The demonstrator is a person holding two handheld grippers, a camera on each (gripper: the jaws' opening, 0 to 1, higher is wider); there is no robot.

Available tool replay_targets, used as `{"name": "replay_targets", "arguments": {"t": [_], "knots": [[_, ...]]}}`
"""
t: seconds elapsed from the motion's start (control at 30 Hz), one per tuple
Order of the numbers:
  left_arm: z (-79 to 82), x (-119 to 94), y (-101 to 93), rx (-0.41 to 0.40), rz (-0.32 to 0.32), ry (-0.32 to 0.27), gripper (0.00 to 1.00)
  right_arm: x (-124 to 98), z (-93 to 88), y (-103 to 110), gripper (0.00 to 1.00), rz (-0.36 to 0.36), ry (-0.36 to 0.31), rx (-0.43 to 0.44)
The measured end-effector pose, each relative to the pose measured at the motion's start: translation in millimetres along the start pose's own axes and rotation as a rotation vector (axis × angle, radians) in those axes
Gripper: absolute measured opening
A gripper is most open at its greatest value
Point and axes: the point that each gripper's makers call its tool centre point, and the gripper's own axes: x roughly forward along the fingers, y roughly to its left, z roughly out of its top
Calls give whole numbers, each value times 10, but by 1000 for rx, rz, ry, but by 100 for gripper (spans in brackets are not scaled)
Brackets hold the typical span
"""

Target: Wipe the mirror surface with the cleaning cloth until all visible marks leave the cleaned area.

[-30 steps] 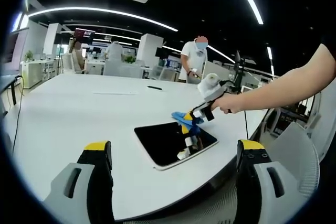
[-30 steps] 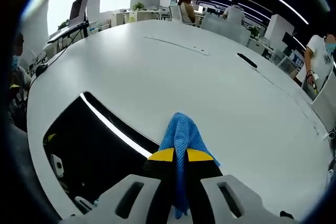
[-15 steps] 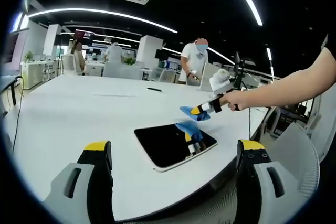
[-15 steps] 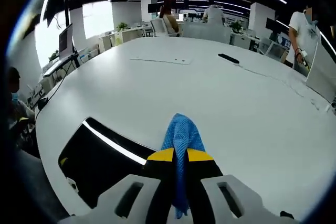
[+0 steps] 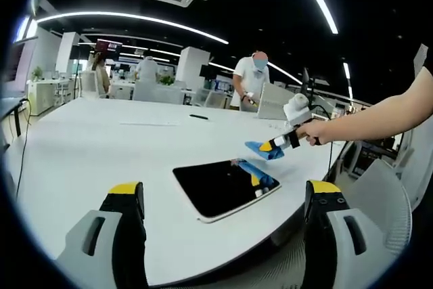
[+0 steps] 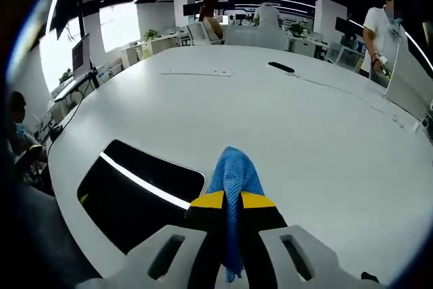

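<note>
We see the mirror [image 5: 226, 185] lying flat on the white table [image 5: 101, 140], near the table's curved edge. Its face reads as a dark rectangle with a pale rim. In the right gripper view the mirror [image 6: 139, 191] sits to the left of the jaws and reflects a bright ceiling light strip. We cannot make out any marks on the glass at this size.

The right gripper [image 6: 233, 201] has its yellow-tipped jaws clenched on the blue cleaning cloth [image 6: 233, 174]. The cloth stands up out of the jaw tips, and its lower part is hidden between the jaws. In the left gripper view the right gripper [image 5: 276, 145] is held in a hand [image 5: 314, 130], with the cleaning cloth [image 5: 262, 149] raised clear of the glass, beyond the mirror's far right corner. A blue and yellow reflection of it shows in the mirror's right corner.

The left gripper [image 5: 226, 197] rises from the bottom of its own view. Its two jaws stand far apart, released, with nothing between them. Their lower bodies are cut off by the picture's bottom edge.

A person in a white shirt [image 5: 250, 79] stands past the far side of the table. A small dark object [image 5: 199, 116] lies on the far table surface; we cannot identify it.
</note>
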Motion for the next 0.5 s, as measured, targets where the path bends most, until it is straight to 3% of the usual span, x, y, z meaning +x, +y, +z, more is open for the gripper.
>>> {"name": "replay_targets", "arguments": {"t": [0.33,0.5], "knots": [[-3,-4,5,-1,1,1,98,79,-353,102,2,14,64,-8],[-7,-2,5,-1,2,3,98,123,-442,111,2,20,79,0]]}}
